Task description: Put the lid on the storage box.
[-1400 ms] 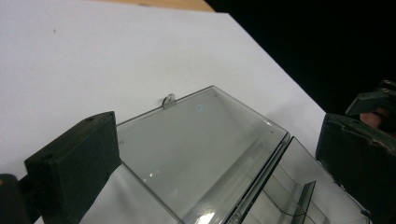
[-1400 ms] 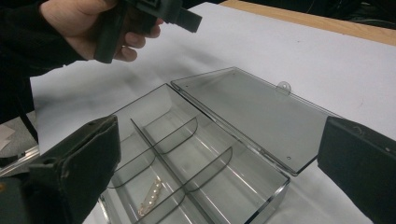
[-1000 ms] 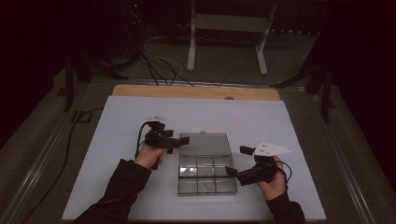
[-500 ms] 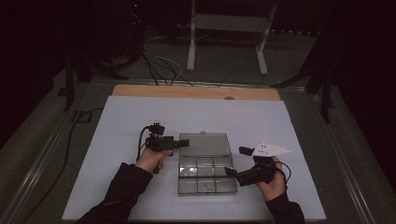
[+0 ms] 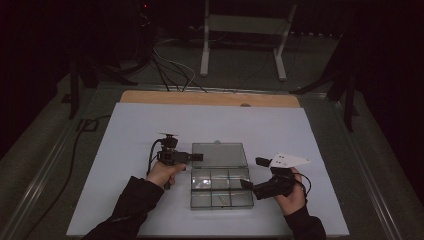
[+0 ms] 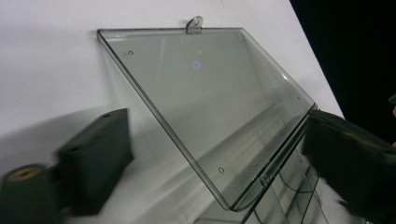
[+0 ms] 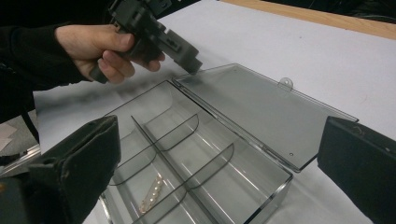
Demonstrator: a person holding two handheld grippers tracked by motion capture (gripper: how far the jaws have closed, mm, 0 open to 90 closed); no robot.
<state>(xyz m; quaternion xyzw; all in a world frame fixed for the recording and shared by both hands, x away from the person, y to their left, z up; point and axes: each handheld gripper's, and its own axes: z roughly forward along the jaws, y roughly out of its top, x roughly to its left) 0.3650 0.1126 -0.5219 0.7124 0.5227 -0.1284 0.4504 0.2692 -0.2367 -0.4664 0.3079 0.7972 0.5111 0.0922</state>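
Box (image 5: 220, 186) lid (image 5: 219, 154) already flipped back flat – left gripper (image 5: 198, 157) jaws apart at lid edge, just been closing, nothing clamped; right gripper (image 5: 245, 183) wide apart by box – bead piece (image 7: 150, 192) left inside.

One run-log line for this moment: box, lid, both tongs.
clear plastic compartment box: open | hinged clear lid: laid back | left tongs: open, closing, at lid's corner | right tongs: open, beside box
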